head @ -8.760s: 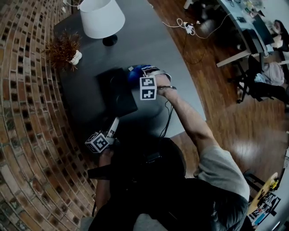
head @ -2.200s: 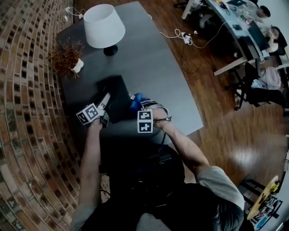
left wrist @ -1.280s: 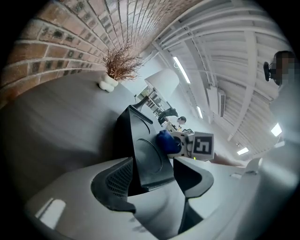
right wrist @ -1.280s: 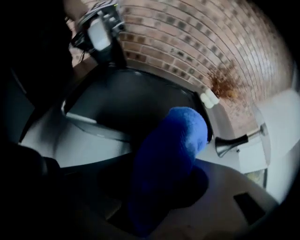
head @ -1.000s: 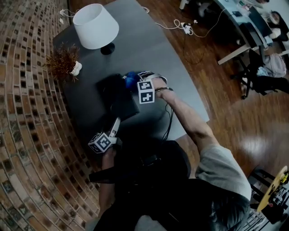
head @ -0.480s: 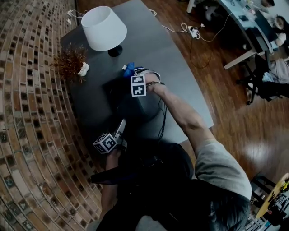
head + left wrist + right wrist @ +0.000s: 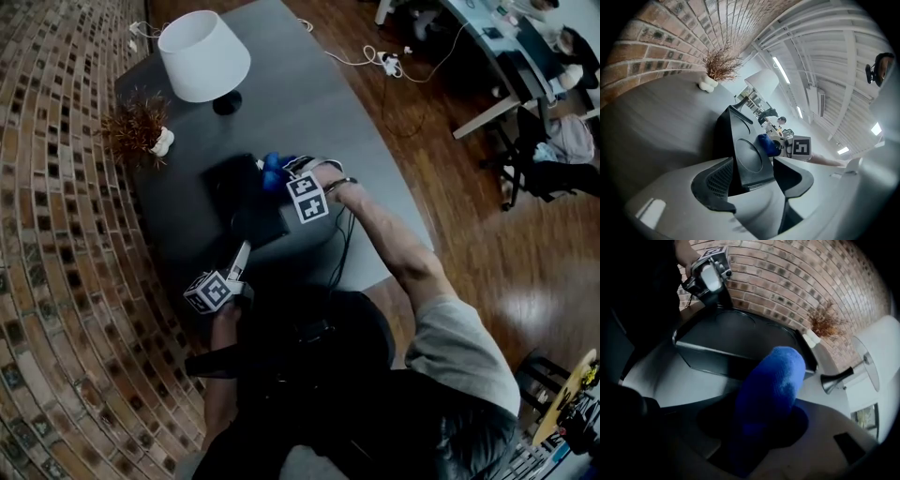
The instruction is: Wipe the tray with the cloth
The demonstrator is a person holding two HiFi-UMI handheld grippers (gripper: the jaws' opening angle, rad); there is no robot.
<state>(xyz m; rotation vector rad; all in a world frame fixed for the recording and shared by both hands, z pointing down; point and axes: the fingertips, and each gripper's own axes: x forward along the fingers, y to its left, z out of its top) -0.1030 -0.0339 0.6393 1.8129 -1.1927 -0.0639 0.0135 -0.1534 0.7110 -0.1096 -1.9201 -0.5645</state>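
**Tray braced, cloth at its rim**

Left gripper (image 7: 754,177) clamps the near corner of the black tray (image 7: 236,192), probably to stop it sliding under the wipe. The tray lies on the grey table (image 7: 319,103); rigid, matte, smooth, with a shallow round recess and raised rim. Right gripper (image 7: 287,176) pinches the rolled blue cloth (image 7: 772,378); plush terry, free end at the tray's opposite rim; contact unclear.
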